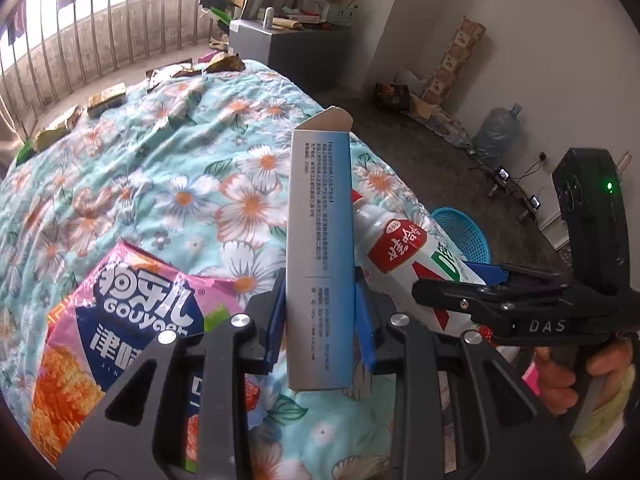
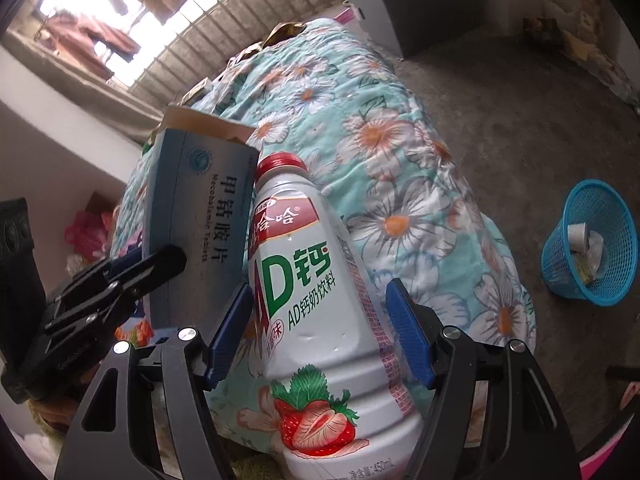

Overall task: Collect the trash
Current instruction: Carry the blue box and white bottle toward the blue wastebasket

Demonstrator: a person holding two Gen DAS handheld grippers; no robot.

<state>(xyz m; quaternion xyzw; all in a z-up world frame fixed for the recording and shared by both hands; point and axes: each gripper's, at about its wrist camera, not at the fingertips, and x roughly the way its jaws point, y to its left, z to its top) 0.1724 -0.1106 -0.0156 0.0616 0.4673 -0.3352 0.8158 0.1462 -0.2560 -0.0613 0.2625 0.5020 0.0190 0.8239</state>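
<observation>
My left gripper [image 1: 320, 320] is shut on a tall blue-and-white medicine box [image 1: 320, 248], held upright above the floral bedspread [image 1: 168, 168]. The box also shows in the right wrist view [image 2: 200, 220]. My right gripper [image 2: 318, 332] is closed around a white AD calcium milk bottle [image 2: 320, 320] with a red cap and a strawberry label; its blue pads [image 2: 408, 332] sit against the bottle's sides. The bottle [image 1: 404, 252] is just right of the box. A pink snack bag [image 1: 120, 340] lies on the bed at lower left.
A blue mesh wastebasket [image 2: 592, 244] with some trash in it stands on the floor right of the bed; it also shows in the left wrist view [image 1: 464, 232]. A grey cabinet [image 1: 288, 52] stands beyond the bed. Several wrappers [image 1: 108, 96] lie along the bed's far edge.
</observation>
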